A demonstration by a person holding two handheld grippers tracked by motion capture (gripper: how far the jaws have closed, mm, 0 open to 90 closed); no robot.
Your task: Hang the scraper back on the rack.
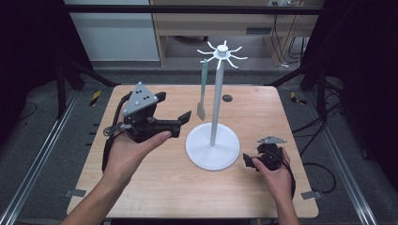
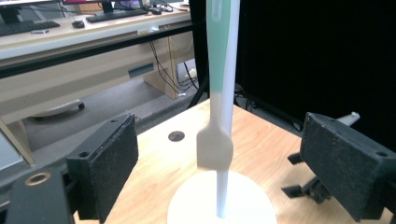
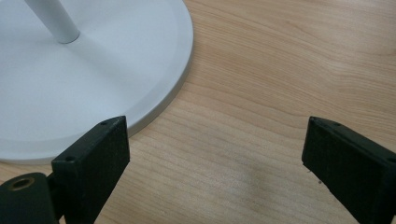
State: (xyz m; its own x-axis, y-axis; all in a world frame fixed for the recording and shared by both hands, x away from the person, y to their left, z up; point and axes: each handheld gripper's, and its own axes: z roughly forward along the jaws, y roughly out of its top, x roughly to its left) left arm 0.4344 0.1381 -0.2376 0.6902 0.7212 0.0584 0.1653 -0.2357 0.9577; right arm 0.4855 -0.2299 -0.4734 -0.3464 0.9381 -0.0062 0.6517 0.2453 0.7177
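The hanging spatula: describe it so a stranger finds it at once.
Start at the white stand in the middle of the wooden table. From one hook of its spoked top hangs the spatula, left of the pole. Its pale green handle and beige blade set it apart.

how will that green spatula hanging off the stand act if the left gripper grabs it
The spatula hangs freely from one hook, so it will probably swing when nudged. Thin and flat, it looks light and maybe a bit bendy. The stand has a wide base, so it likely stays upright under a gentle pull.
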